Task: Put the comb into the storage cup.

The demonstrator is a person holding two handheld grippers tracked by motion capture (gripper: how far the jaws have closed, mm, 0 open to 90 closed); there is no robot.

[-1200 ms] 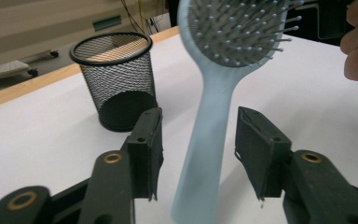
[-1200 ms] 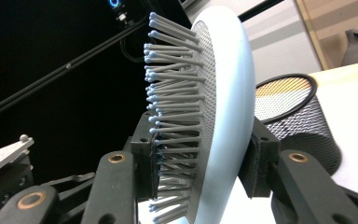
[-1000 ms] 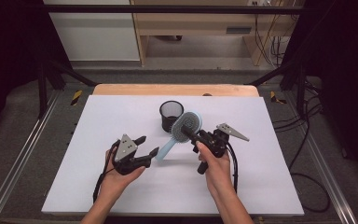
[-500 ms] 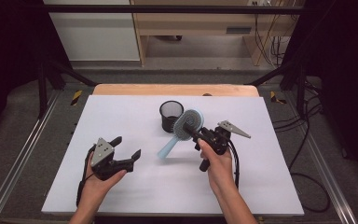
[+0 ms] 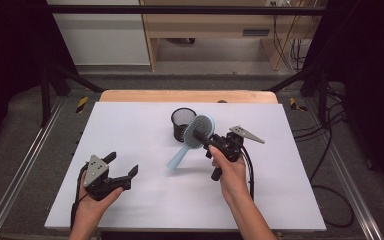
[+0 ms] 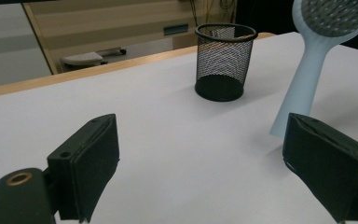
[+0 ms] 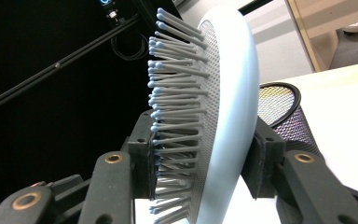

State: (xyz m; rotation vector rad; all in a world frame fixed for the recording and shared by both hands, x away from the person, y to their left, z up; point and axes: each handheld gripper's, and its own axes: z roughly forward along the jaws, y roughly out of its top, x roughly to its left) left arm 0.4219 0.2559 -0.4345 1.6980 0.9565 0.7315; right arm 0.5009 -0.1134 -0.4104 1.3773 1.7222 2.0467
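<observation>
1. Right gripper point(image 5: 198, 135), held by the person's right hand point(image 5: 231, 172), sits just right of centre in the high view. Its fingers point(image 7: 142, 156) are clenched on the head of the pale-blue plastic paddle hairbrush point(image 5: 196, 136): one pad on the bristle side, the other on the smooth back (right gripper view).
2. The hairbrush is tilted, head up toward 1 o'clock, handle slanting down toward 7 o'clock. The handle tip is low over the white surface point(image 5: 145, 125); can't tell if it touches.
3. Black wire-mesh cup point(image 5: 182, 123) stands upright on the surface, just at 10 o'clock from the brush head and close beside it. In the right gripper view the cup's rim shows right behind the brush.
4. Left gripper point(image 5: 123, 169), in the left hand point(image 5: 92, 200), is at approx. 7 o'clock from the cup, well apart from the brush. Its fingers point(image 6: 88, 158) have just been opening and now stand released and wide, w/ nothing between them.
5. In the left gripper view the mesh cup is ahead at 12 o'clock and the brush handle at 2 o'clock.
</observation>
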